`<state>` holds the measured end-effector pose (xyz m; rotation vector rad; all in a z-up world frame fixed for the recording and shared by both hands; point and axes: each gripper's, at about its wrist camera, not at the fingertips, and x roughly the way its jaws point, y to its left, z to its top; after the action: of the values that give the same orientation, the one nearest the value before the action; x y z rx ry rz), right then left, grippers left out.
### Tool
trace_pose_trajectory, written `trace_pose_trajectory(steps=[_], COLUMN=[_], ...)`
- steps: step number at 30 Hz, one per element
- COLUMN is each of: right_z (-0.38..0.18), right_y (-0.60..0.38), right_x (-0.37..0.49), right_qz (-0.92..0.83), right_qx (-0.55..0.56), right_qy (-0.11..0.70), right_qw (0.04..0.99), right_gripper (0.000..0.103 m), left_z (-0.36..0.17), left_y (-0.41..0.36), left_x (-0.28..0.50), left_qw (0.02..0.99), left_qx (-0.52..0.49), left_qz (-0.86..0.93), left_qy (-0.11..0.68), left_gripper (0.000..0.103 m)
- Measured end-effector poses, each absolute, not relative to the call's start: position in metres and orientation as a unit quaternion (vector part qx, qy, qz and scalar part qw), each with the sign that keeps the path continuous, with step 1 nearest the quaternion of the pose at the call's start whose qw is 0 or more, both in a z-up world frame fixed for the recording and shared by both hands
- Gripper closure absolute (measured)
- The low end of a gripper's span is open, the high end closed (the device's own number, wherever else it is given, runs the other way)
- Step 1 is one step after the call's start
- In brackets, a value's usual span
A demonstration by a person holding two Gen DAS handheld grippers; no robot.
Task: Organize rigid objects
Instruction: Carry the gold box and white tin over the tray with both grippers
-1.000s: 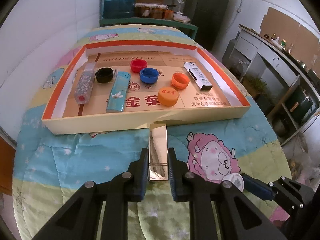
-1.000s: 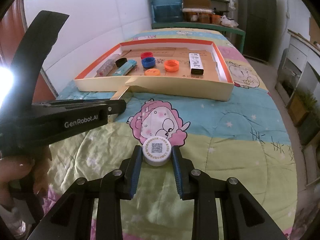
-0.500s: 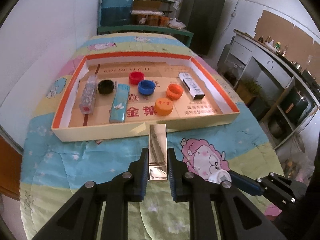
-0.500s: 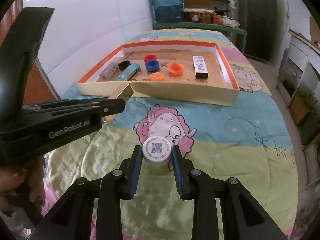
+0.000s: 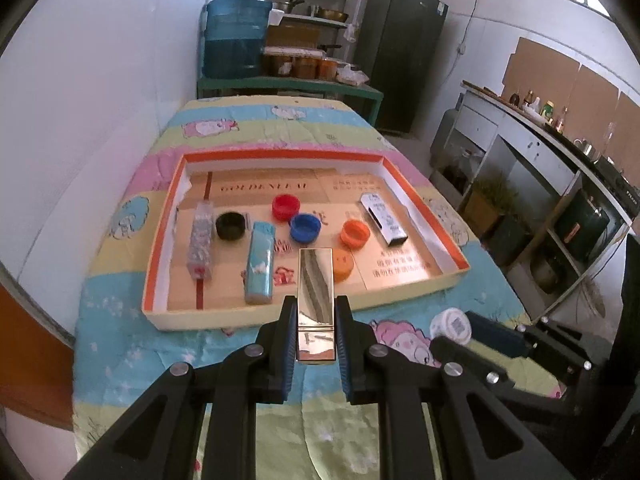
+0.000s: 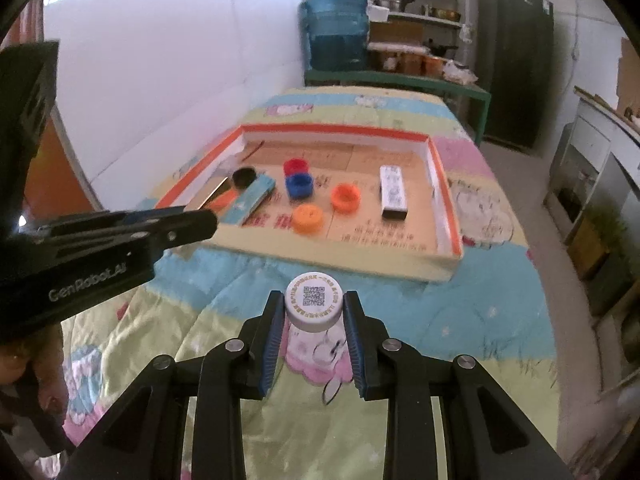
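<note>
Left wrist view first: the left hand-held gripper is clamped on a shiny gold bar, its blue-padded fingers pressing both long sides. The bar points forward and its far end reaches over the near wall of the shallow cardboard tray. Inside that orange-rimmed tray, from the left, lie a clear packet, a black cap, a light blue box, a red cap, a blue cap, an orange open cap, and a white box near the right wall. A second orange cap peeks out just right of the bar's tip. The tray sits on a cartoon-print quilt. Low on the right, the right hand-held gripper comes in with a white cap.

Over to the right wrist view: the right hand-held gripper is closed around the white cap, QR code facing up, held in the air on the near side of the tray. At the left the left hand-held gripper reaches toward the tray's near-left corner, the gold bar just showing past its tip. The white box lies near the right wall, well apart from the caps.
</note>
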<state>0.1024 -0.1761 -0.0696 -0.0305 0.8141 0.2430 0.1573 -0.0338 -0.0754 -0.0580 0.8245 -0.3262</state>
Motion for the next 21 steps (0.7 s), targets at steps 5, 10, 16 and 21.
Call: trace_pose_trajectory(steps=[5,10,16,21], right_z=[-0.055,-0.046,-0.042,-0.041], right_y=[-0.180,-0.182,-0.184,-0.184], right_x=[0.117,0.135,0.162,0.183], right_qz=[0.115,0.118,0.125,0.133], right_qx=[-0.022,-0.030,-0.035,-0.036], right_qy=[0.383,0.376,0.373,0.376], right_qw=[0.916,0.919,0.919,0.916], right_gripper=[0.073,0.073,0.073,0.073], left_z=[-0.066,-0.060,-0.055,-0.054], left_y=[-0.032,-0.028,-0.023,-0.022], left_x=[0.171,0.187,0.213,0.233], left_qw=[0.905,0.905,0.905,0.904], left_qx=[-0.026,-0.025,-0.023,-0.015], left_qz=[-0.160,-0.162,-0.157,-0.151], left_qy=[0.394,0.392,0.395,0.399], left_gripper=[0.085,0.085,0.085,0.085])
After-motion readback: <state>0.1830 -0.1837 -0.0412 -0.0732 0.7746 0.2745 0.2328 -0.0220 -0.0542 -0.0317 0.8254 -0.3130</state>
